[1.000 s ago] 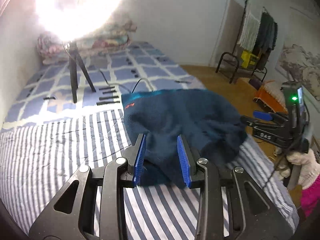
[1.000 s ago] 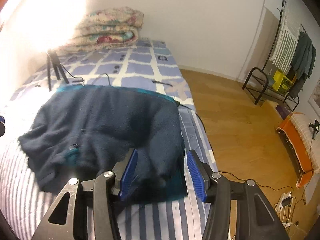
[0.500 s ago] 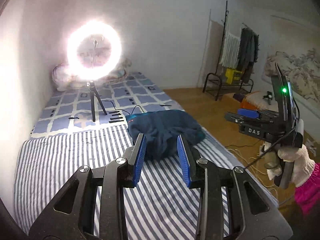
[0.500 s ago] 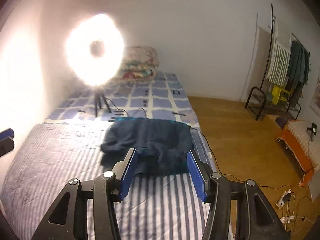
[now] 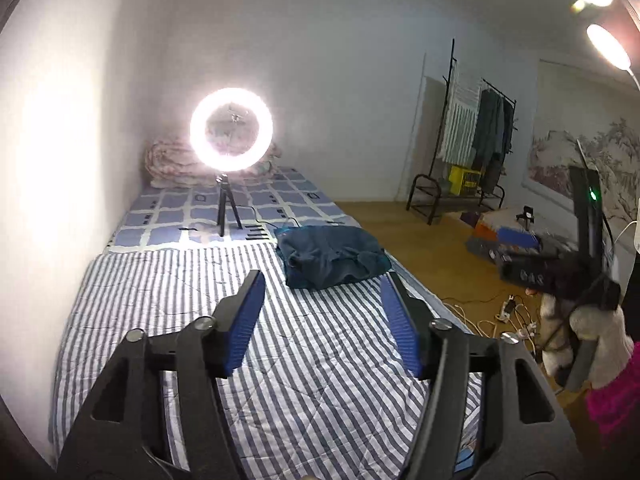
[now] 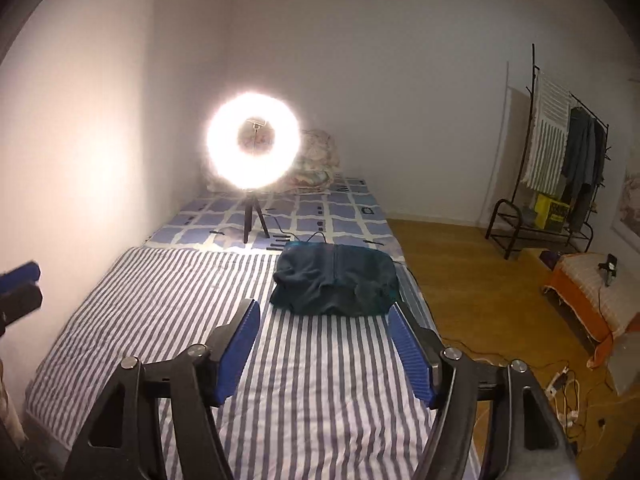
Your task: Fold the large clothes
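**Folded garment on the bed, both grippers empty**

The dark blue garment point(image 6: 335, 283) lay folded in a thick bundle on the striped bedcover point(image 6: 168, 292), close to the bed's right edge and just short of the blue checked sheet point(image 6: 320, 210) beyond it. A teal edge showed along its far side.

The left gripper point(image 5: 322, 318) hung above the stripes, well apart from the garment, its blue pads spread wide with nothing between them; its jaws had just been opening. The right gripper point(image 6: 323, 346) stood the same way, pads wide apart and empty, jaws also just opened further. In the left wrist view the right gripper point(image 5: 520, 258) appeared at the far right, held by a gloved hand point(image 5: 584, 336) with a pink sleeve point(image 5: 616, 392) below it.

A lit ring light point(image 6: 253, 148) on a small tripod stood on the checked sheet, with folded quilts point(image 6: 316, 160) stacked behind it against the wall. Across the wooden floor point(image 6: 460, 264), a black clothes rack point(image 6: 556, 152) carried hanging garments, and a yellow box point(image 6: 554, 210) sat on its lower shelf; what the box held was too small to tell. Cables and a power strip point(image 6: 560, 384) lay on the floor beside the bed.
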`<state>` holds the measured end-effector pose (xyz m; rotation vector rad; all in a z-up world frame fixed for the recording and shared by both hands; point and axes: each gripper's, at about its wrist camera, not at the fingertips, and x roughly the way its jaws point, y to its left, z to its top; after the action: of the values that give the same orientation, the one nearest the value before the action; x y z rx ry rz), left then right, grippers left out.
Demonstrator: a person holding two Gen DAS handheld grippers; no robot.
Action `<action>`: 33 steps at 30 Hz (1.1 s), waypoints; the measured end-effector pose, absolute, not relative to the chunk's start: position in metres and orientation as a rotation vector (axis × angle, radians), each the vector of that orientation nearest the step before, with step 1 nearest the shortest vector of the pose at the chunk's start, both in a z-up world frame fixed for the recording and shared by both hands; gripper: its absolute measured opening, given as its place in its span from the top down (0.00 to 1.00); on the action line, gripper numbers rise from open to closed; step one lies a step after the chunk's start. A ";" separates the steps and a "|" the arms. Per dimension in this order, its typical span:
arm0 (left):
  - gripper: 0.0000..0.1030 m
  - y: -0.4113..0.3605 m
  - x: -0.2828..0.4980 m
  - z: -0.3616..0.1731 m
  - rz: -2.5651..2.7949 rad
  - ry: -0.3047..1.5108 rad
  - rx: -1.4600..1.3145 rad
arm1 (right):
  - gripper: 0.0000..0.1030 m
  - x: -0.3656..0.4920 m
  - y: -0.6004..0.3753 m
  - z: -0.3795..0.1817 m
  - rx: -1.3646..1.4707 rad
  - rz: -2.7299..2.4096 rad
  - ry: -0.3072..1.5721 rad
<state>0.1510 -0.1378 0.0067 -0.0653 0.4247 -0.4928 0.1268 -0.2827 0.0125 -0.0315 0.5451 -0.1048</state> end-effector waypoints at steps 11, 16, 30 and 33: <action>0.05 -0.121 0.123 -0.010 -0.468 0.389 -0.009 | 0.06 0.060 -0.259 -0.014 -0.022 -0.175 0.520; 0.00 -0.121 0.123 -0.011 -0.458 0.399 -0.006 | 0.00 0.045 -0.253 -0.024 -0.008 -0.216 0.504; 0.00 -0.128 0.115 -0.027 -0.441 0.443 0.035 | 0.00 0.030 -0.259 -0.021 0.028 -0.249 0.479; 0.00 -0.129 0.116 -0.029 -0.444 0.454 0.029 | 0.00 0.031 -0.258 -0.023 0.023 -0.249 0.483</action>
<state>0.1162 -0.1288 -0.0287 0.0287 0.4544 -0.4442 0.0309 -0.2584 -0.0228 0.0233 0.4827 -0.2495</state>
